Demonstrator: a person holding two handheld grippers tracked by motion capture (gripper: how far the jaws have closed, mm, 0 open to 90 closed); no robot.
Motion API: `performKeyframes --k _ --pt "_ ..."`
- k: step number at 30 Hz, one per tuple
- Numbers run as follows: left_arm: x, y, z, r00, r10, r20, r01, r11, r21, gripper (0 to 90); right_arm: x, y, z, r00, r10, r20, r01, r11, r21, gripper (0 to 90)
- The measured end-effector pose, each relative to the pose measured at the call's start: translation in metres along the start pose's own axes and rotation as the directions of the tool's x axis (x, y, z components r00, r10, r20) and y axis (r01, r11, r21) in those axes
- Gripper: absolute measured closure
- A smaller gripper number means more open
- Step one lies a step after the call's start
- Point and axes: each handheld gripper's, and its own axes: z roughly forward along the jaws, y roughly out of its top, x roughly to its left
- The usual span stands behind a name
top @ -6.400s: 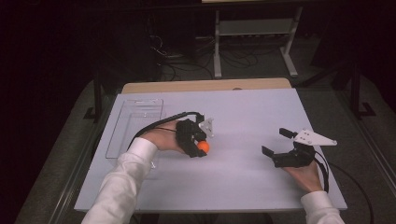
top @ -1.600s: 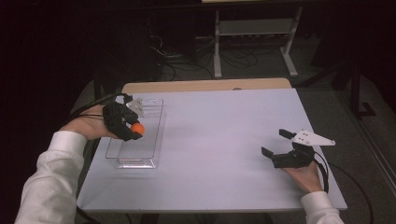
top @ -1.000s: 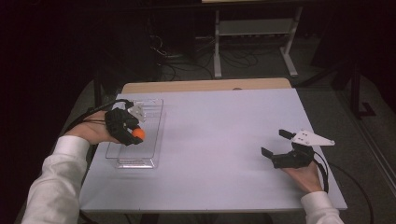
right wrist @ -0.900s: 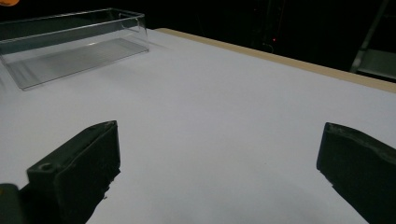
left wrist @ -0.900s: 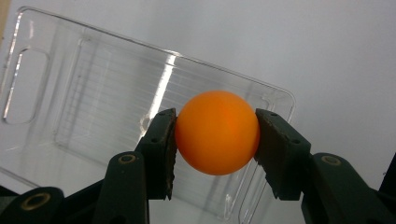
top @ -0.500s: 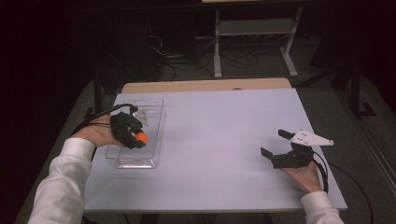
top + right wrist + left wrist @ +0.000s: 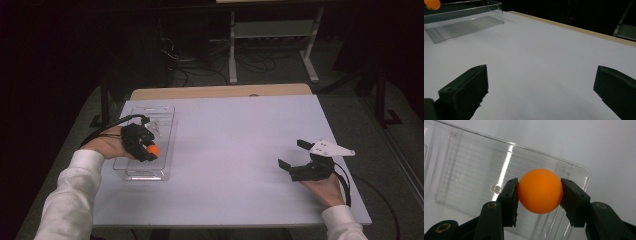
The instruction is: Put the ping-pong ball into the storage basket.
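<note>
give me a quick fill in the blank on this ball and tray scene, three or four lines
1. The left gripper is shut on an ____ ball.
2. The ball hangs above a clear plastic ____ that lies on the white table.
3. The right gripper has its jaws ____, with nothing between them.
4. In the high view, the tray lies toward the table's ____ side.

Missing words: orange; tray; open; left

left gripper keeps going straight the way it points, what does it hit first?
Likely the floor of the clear tray: the left gripper, shut on the orange ball, points down into it. How far above is unclear.
</note>
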Motion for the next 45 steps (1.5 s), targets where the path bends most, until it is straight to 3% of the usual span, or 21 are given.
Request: performKeyframes --k 11,31,45 --pt "0.001 -0.003 0.012 0.9998 -0.013 0.015 0.013 0.9998 -0.012 50.7 0.0 0.0 0.0 1.0 -0.005 0.0 0.005 1.0 -0.004 0.0" --pt "0.004 -0.005 0.044 0.9983 -0.014 0.057 0.013 0.9998 0.014 50.7 0.0 -0.001 -0.001 0.9999 -0.006 0.013 0.006 1.0 0.004 0.0" --pt "0.006 -0.001 0.052 0.9981 -0.015 0.06 0.013 0.9993 0.034 50.6 -0.001 -0.001 -0.001 0.9999 -0.008 0.013 0.008 1.0 0.001 0.0"
